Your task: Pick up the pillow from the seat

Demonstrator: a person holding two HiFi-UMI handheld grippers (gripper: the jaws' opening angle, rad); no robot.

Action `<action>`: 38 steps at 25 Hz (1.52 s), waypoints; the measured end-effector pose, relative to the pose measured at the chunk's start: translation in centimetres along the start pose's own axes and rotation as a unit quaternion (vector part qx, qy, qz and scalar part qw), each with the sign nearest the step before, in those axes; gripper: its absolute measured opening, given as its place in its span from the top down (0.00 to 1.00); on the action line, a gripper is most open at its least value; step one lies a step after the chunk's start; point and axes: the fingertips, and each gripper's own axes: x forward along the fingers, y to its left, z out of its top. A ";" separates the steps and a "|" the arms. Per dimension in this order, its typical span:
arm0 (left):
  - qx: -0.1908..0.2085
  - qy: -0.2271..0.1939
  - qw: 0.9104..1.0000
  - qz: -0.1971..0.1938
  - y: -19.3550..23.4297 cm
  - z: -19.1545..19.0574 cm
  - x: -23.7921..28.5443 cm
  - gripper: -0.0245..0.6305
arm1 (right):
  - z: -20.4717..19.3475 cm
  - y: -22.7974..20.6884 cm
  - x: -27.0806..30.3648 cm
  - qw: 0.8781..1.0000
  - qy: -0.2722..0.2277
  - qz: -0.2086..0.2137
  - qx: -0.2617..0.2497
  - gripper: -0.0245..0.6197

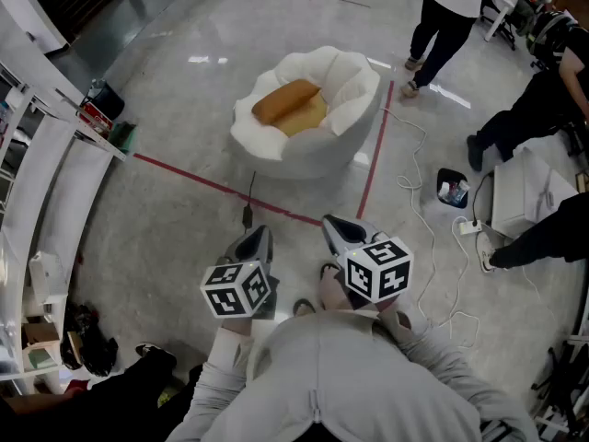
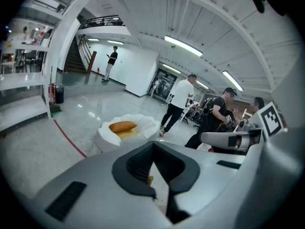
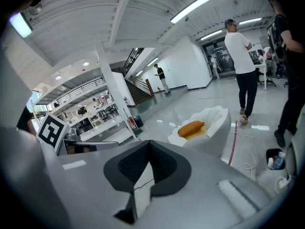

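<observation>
We face the white seat (image 1: pixel 304 155) with its orange pillow (image 1: pixel 287 101).
It stands well ahead of our left claw (image 1: pixel 259 236) and right claw (image 1: pixel 337 225), both empty, jaws pressed together.

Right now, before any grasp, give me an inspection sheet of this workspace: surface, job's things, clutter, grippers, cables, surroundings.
Surface: grey polished floor, marked with red tape lines.
Job's things: orange pillow lies on the white seat, over a yellow cushion; neither gripper touches it.
Clutter: small black container on the floor, right of the seat.
Grippers: left hand-held gripper and right hand-held gripper both shut, empty, well short of the seat.
Cables: white cable leads towards a power strip; black lead lies before the seat.
Surroundings: white shelving at left; people at right.
</observation>
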 end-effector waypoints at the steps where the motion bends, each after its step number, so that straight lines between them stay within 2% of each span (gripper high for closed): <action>1: -0.004 -0.007 1.000 0.000 -0.6 -0.2 -0.8 0.96 | -0.1 0.4 -0.7 1.000 -0.005 0.003 -0.008 0.96; 8: 0.000 -0.021 1.000 -0.001 -5.8 -2.4 -3.2 0.96 | -1.2 0.4 -5.3 0.999 -0.004 0.014 -0.043 0.96; 15: -0.006 -0.025 1.000 0.008 -8.9 -4.0 -1.9 0.96 | -1.2 -2.7 -7.8 0.999 -0.013 0.020 -0.035 0.96; 21: 0.005 -0.030 0.999 0.017 -10.9 -3.6 -0.2 0.96 | -1.4 -5.4 -8.4 0.999 0.006 0.007 -0.045 0.96; 28: 0.000 -0.038 0.999 0.025 -12.4 -3.4 1.4 0.96 | -2.2 -7.6 -9.0 0.999 0.026 0.009 -0.043 0.96; 38: -0.005 -0.030 0.999 0.035 -11.5 -2.3 3.5 0.96 | -1.4 -8.1 -7.2 0.998 0.030 0.055 -0.023 0.96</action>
